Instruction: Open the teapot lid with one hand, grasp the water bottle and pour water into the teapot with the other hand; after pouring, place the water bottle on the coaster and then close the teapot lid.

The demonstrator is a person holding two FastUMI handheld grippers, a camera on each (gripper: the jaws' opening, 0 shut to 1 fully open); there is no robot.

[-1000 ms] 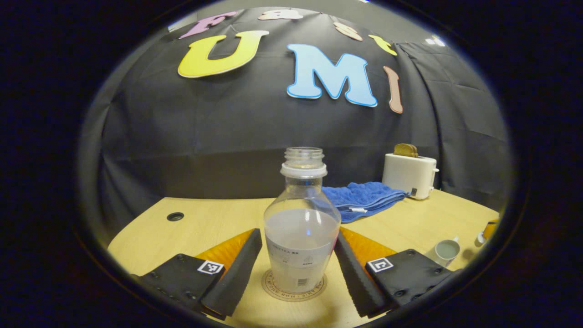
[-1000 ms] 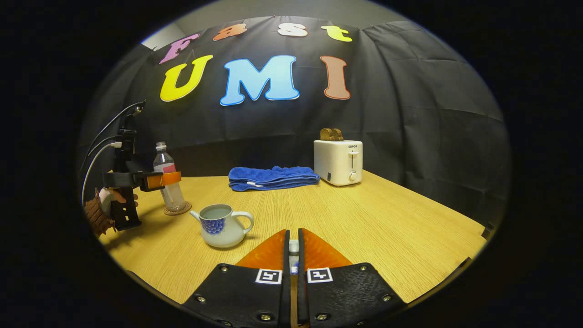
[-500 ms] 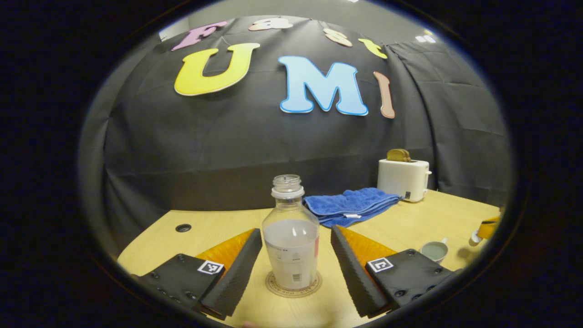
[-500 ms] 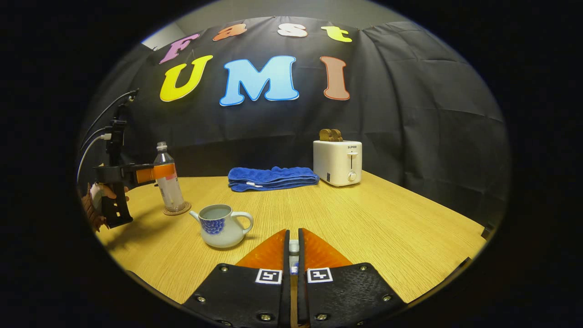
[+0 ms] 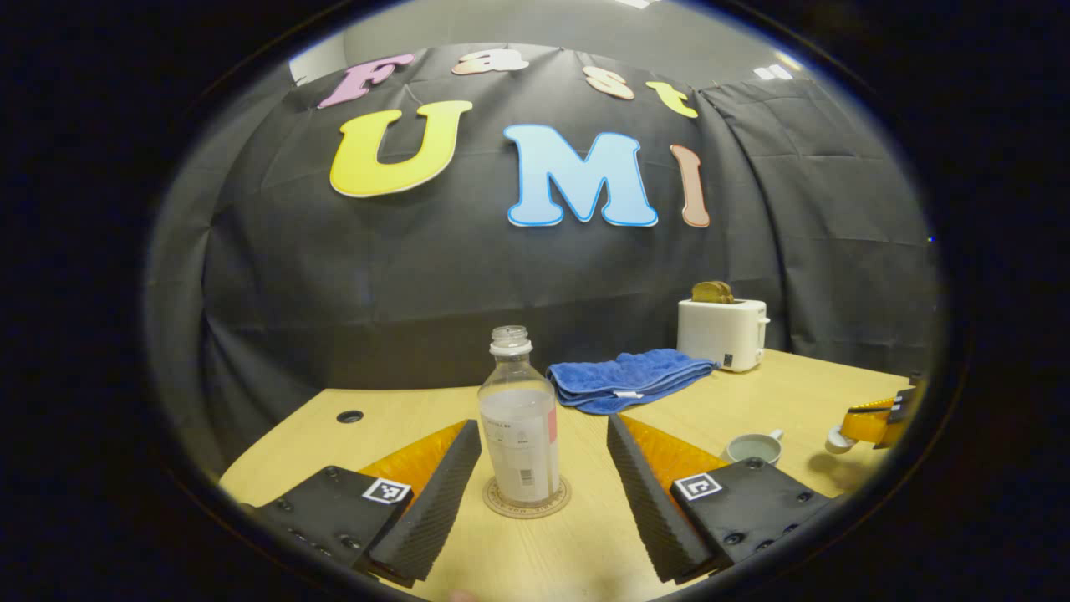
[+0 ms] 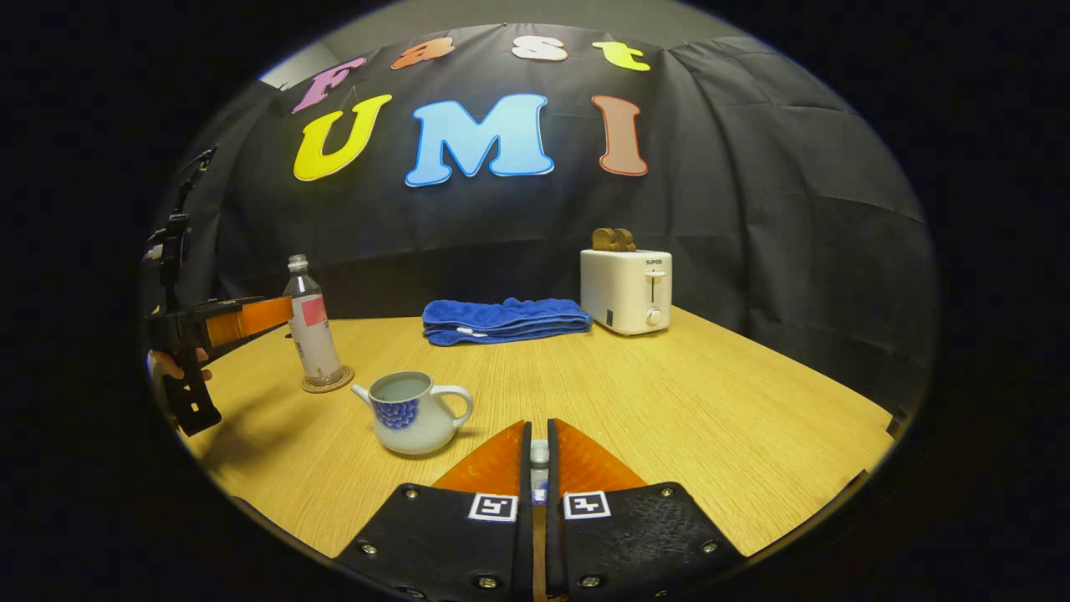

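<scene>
Clear plastic water bottle [image 5: 519,418] upright on round cork coaster [image 5: 527,498], my left gripper [image 5: 543,493] jaws apart; right gripper [image 6: 538,468] jaws clamped on small lid knob, nearer white blue-flowered ceramic teapot [image 6: 411,412], open, front-left of them.

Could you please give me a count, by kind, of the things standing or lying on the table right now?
Water bottle: 1
Coaster: 1
Teapot: 1
Blue towel: 1
Toaster: 1
Total: 5
</scene>
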